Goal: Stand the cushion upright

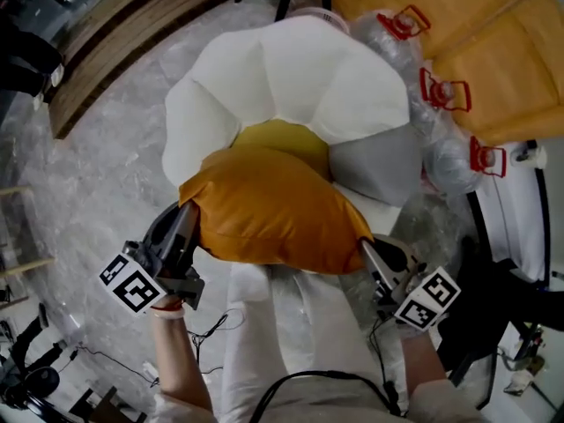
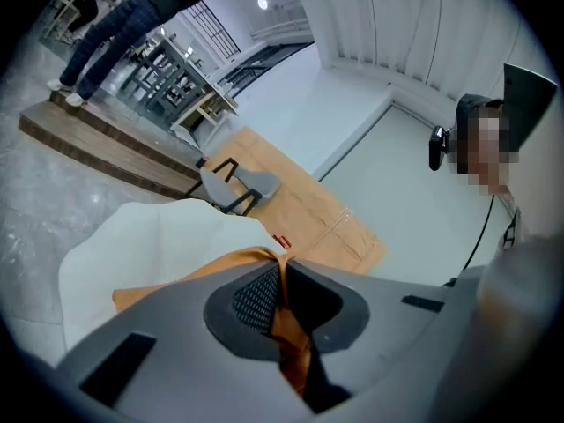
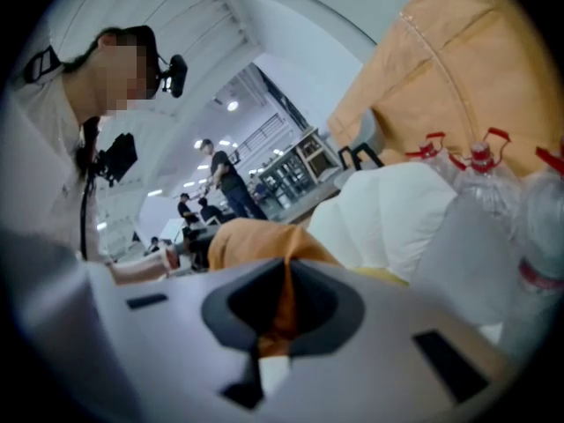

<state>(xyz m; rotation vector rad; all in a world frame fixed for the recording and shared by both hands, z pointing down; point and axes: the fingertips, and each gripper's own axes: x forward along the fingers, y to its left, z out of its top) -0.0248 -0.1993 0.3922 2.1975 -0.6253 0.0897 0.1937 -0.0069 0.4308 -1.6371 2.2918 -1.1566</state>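
Two grippers share the load in the head view. The left gripper (image 1: 187, 227) and the right gripper (image 1: 368, 252) each pinch a near corner of the orange cushion (image 1: 273, 210). It hangs tilted between them above the white chair (image 1: 291, 69), its far edge over the yellow seat.

In the left gripper view, the jaws are clenched on a thin fold of orange fabric, with little cloth between the pads.

The right gripper view shows much the same: jaws closed tight on a bunched corner, and water bottles (image 3: 529, 227) just beside the chair.

As I judge it, both grips are on cover cloth alone, so the cushion's weight could drag a corner free as it tips up. A soft cushion may also slump or topple forward off the seat unless it leans on the backrest.
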